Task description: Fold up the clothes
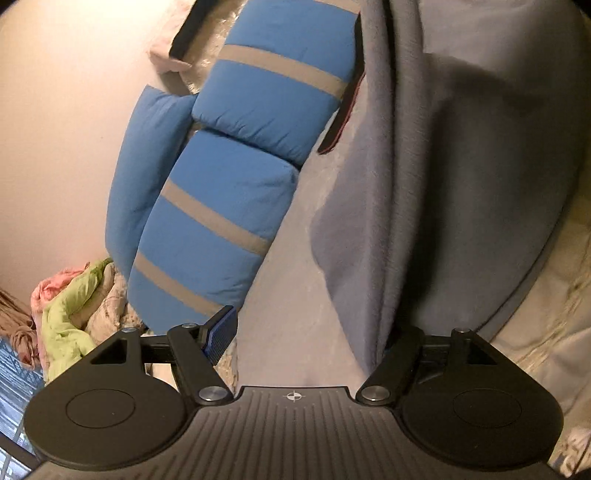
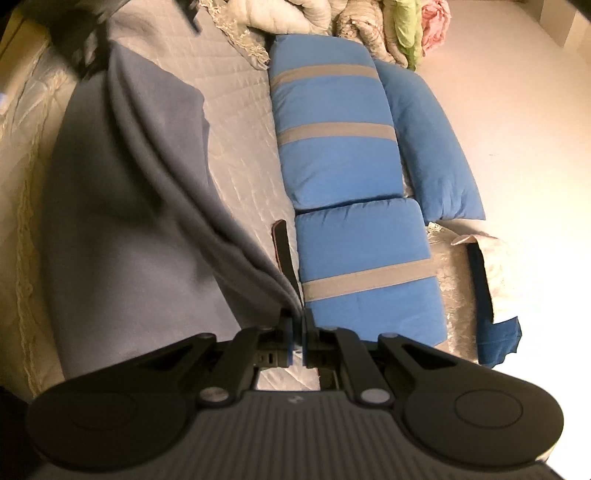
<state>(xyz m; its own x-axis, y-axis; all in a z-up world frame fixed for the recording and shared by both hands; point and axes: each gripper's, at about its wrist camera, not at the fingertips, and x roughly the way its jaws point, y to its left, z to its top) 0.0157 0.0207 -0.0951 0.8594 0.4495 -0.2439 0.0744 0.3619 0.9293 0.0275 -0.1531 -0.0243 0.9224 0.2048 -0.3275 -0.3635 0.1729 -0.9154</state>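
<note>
While two claws (image 1: pixel 306 339) (image 2: pixel 297 345) apart, one grey garment (image 2: pixel 122 206), three blue cushions (image 2: pixel 332 136).

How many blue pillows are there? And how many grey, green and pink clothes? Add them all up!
Blue pillows: 3
Grey garment: 1
Green cloth in the pile: 1
Pink cloth in the pile: 1
Total: 6

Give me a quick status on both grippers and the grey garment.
Right gripper shut on the grey fleece garment, edge lifted. Left gripper open, one finger hidden behind the fleece. Blue striped pillows lie alongside on the bed, not blocking.
</note>
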